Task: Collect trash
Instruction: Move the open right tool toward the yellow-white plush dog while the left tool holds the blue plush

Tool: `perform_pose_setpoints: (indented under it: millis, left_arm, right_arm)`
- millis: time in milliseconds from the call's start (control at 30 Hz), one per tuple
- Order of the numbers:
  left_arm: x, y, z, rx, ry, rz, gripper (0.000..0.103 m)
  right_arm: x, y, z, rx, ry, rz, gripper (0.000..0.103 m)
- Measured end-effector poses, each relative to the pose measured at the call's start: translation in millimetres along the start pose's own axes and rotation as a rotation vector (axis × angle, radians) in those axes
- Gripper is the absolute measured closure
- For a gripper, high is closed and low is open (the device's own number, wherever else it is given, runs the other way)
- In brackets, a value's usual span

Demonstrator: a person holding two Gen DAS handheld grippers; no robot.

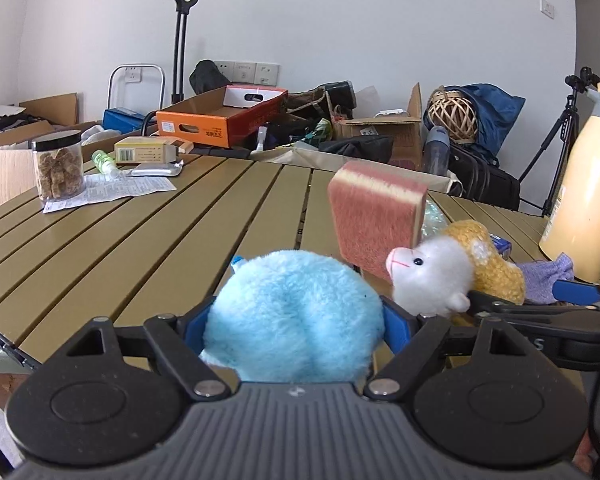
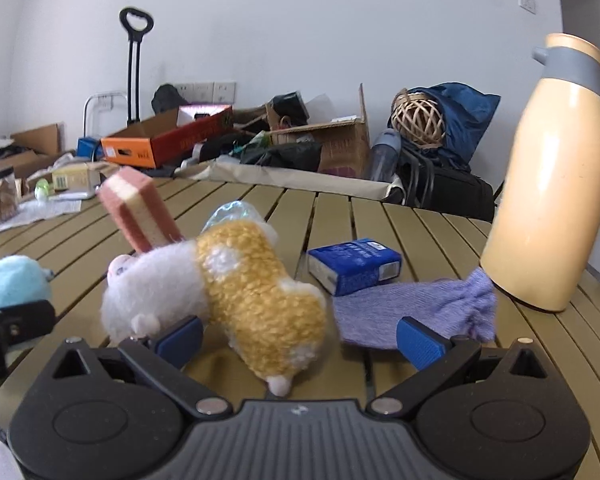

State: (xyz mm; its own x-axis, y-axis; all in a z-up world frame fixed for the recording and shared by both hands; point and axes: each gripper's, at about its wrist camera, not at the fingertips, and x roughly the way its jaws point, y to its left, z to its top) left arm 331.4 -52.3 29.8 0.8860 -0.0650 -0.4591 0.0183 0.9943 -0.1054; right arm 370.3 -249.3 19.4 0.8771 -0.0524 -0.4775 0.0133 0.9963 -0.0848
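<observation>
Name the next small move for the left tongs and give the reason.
Probably carry the blue plush off the table: the left tongs already hold it between their pads, while the right tongs stand open around the yellow plush.

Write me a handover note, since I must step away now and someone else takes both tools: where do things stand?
Left tool: closed on the blue plush toy, pads pressing its sides.
Right tool: open, holding nothing; the yellow-and-white plush toy lies between its fingers, ungripped.
On the slatted table: pink sponge propped behind the plush toys, blue packet, purple cloth beside the cream jug. Far left: jar, paper sheet, small box.
Done: nothing visibly collected; no bin in view.
Left: sort the trash and gather it.
</observation>
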Motion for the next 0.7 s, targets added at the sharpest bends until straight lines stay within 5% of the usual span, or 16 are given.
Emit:
perform_pose_setpoints:
  millis: [700]
  left_arm:
    - [5.5, 27.9, 6.7, -0.058, 0.025, 0.017, 0.02]
  right_arm:
    - [16.7, 22.4, 14.3, -0.126, 0.048, 0.062, 0.0]
